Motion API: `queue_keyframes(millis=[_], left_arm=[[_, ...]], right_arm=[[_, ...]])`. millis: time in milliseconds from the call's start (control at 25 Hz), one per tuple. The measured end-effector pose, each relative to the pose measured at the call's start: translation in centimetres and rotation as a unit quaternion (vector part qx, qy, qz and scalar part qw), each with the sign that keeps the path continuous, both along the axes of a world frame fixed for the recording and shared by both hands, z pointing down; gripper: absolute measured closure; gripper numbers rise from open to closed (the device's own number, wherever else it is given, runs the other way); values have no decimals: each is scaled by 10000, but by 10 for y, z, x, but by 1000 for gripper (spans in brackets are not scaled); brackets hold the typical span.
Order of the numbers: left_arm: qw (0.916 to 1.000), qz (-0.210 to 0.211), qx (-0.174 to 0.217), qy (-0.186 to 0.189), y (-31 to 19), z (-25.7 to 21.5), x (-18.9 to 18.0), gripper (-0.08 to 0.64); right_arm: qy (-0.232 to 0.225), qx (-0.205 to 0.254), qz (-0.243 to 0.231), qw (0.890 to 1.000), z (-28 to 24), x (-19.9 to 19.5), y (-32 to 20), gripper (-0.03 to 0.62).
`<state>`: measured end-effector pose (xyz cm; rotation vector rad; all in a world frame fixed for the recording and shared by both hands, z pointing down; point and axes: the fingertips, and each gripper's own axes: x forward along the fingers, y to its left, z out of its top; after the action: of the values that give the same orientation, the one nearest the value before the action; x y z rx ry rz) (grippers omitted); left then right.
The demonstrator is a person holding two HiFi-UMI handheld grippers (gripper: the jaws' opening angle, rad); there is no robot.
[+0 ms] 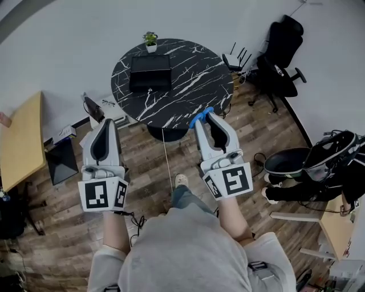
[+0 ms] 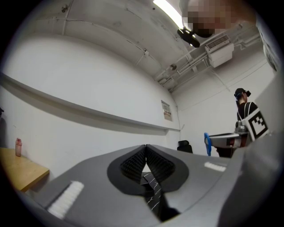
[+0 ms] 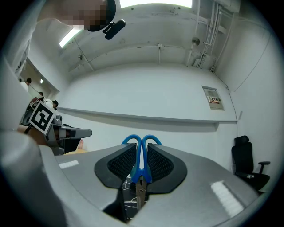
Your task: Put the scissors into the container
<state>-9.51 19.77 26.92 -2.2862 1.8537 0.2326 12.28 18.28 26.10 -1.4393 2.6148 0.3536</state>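
Wood planks are covering the floor [image 1: 68,228]; a round black marbled counter [image 1: 194,74] is standing close to the curving white wall [image 1: 68,45], carrying a small potted plant [image 1: 150,41] at its far edge; a black office chair [image 1: 282,51] is sitting to its right; a pale wooden desk [image 1: 20,148] is jutting in at the left; a grey ledge [image 3: 146,119] is running along the wall, a notice [image 3: 214,100] hanging above it; a strip light [image 2: 168,11] is glowing on the bare ceiling, near a white air conditioner [image 2: 219,48] mounted high.
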Motion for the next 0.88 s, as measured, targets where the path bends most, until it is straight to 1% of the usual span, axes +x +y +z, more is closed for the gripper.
queue_keyframes(millis=[80,240,440,640,880], left_arm=[[10000,-28,24,-42,-21,-3,6,500],[9998,-157,98,-12,-61,-12,16,500],[9994,-309,140,-42,-96,-20,34,500],[9986,-482,191,-58,-124,-24,49,500],[9972,-711,208,-37,-139,-21,63,502]], right_arm=[[1,40,-70,10000,-3,3,-22,515],[10,118,-250,9996,-11,9,-65,515],[-43,175,-422,9989,-19,25,-108,515],[-94,189,-615,9979,-20,38,-141,515],[-178,173,-832,9962,-14,51,-169,515]])
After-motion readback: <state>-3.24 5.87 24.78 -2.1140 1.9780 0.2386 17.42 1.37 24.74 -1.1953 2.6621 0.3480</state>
